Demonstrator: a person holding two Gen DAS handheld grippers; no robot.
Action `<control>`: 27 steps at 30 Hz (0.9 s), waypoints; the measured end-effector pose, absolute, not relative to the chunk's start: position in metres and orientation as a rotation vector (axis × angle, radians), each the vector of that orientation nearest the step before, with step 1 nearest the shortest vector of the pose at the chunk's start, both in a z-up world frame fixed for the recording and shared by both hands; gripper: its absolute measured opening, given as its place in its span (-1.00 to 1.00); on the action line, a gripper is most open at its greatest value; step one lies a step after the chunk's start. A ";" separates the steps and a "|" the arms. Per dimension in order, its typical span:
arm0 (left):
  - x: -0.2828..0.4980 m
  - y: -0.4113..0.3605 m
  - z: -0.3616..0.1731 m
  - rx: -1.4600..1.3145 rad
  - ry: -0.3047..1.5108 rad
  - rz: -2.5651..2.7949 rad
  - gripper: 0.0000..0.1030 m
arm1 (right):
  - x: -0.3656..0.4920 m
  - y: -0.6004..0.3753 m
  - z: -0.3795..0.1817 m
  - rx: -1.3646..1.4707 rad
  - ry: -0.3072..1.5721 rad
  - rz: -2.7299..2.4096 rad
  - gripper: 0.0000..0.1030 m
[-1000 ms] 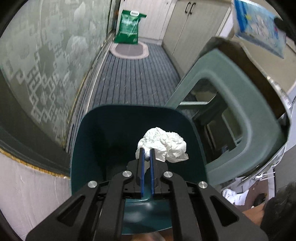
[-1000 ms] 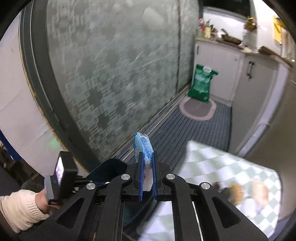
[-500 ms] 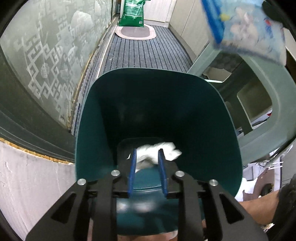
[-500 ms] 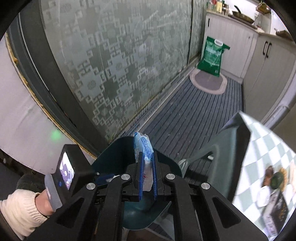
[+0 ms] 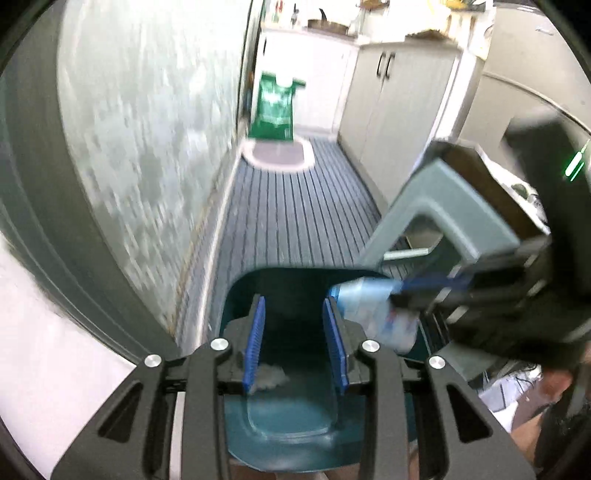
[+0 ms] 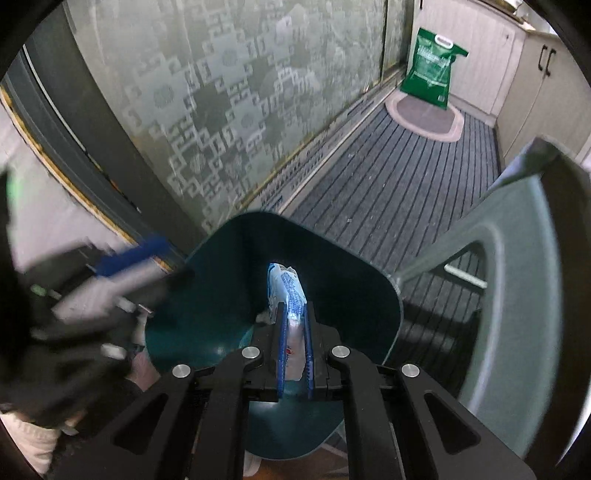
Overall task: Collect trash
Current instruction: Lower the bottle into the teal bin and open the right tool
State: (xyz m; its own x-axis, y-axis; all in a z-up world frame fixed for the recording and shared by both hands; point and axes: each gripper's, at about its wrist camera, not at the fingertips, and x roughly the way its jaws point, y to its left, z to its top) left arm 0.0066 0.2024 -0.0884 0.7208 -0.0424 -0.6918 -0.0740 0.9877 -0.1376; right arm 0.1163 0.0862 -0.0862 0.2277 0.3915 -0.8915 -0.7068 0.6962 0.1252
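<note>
Right gripper clamped on blue-white wrapper above teal bin mouth; left gripper spread wide, empty, over bin rim.

A patterned frosted-glass door flanks grey ribbed matting leading to pale cabinets.

Setting: we read this as a home kitchen passage. We list pale cabinet doors with dark handles on the right; a far surface carrying pots and bottles; a patterned frosted-glass sliding door on the left; a grey striped floor mat; an oval rug at the far end; a green sack standing on it.
</note>
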 end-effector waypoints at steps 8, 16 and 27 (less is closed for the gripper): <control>-0.003 0.198 -0.047 -0.179 0.631 0.020 -0.32 | 0.108 0.095 -0.133 -0.372 1.195 0.791 -0.84; -0.012 0.197 -0.014 -0.201 0.489 0.003 -0.33 | 0.101 0.097 -0.172 -0.418 1.256 0.804 -0.82; -0.022 0.183 0.018 -0.223 0.376 -0.013 -0.15 | 0.093 0.091 -0.170 -0.448 1.236 0.820 -0.29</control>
State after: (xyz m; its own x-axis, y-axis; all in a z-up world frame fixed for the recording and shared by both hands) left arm -0.0218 0.1828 0.0181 0.9302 -0.0540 -0.3630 -0.0286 0.9754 -0.2184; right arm 0.0931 0.0906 -0.1702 0.1030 0.3033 -0.9473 -0.7546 0.6443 0.1243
